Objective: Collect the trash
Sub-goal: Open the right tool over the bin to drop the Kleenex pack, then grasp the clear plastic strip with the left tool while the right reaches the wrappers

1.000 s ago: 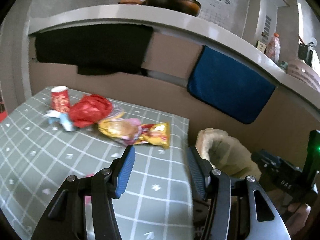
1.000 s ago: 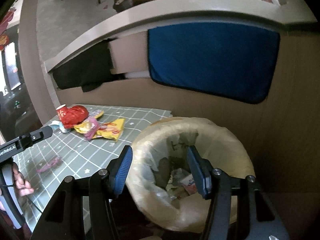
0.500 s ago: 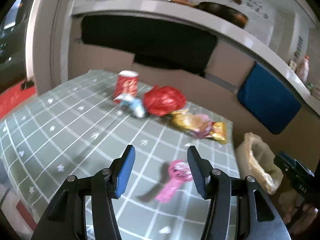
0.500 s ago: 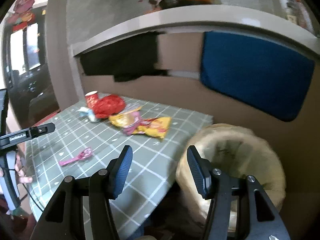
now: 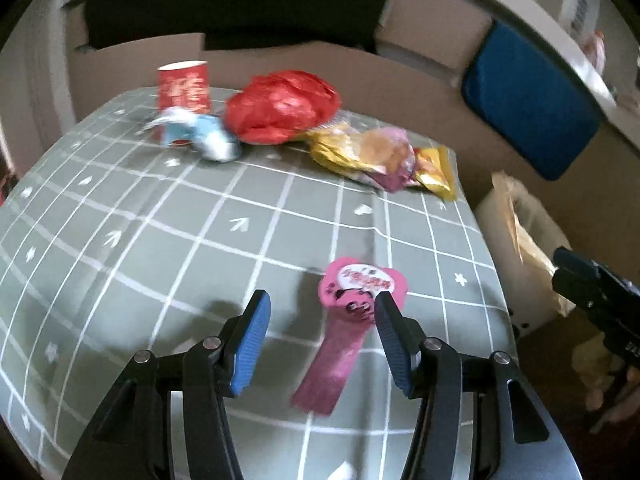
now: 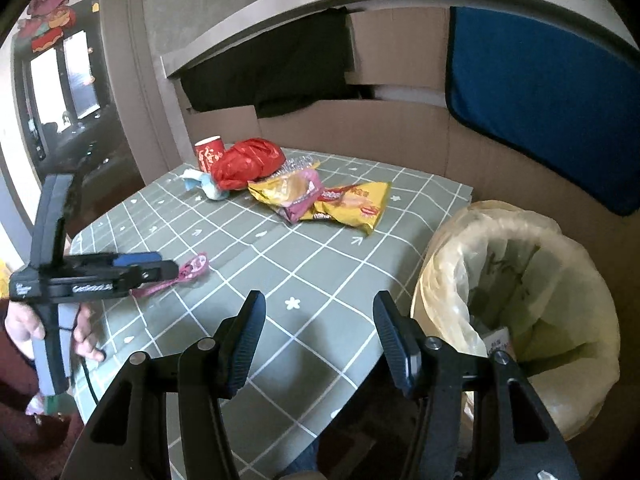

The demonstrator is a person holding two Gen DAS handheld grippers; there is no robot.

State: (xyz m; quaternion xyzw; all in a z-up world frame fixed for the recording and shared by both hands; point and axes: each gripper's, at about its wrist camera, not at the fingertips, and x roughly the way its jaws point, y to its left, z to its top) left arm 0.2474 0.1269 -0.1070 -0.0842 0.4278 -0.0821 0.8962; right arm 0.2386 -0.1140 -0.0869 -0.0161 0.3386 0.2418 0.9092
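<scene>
A flat pink wrapper lies on the grey checked tablecloth, just ahead of my open left gripper and beside its right finger; it also shows in the right wrist view. At the far side lie a red paper cup, a blue-white wrapper, a crumpled red bag and yellow snack packets. My right gripper is open and empty over the table's near right edge. A lined trash bin stands right of the table.
A cardboard wall runs behind the table, with a black cloth and a blue cloth hanging from a shelf above. The left gripper's body and the hand holding it show at the left.
My left gripper swung from the bin side back over the table and came down close to the pink wrapper. My right gripper turned from above the bin to the table's edge.
</scene>
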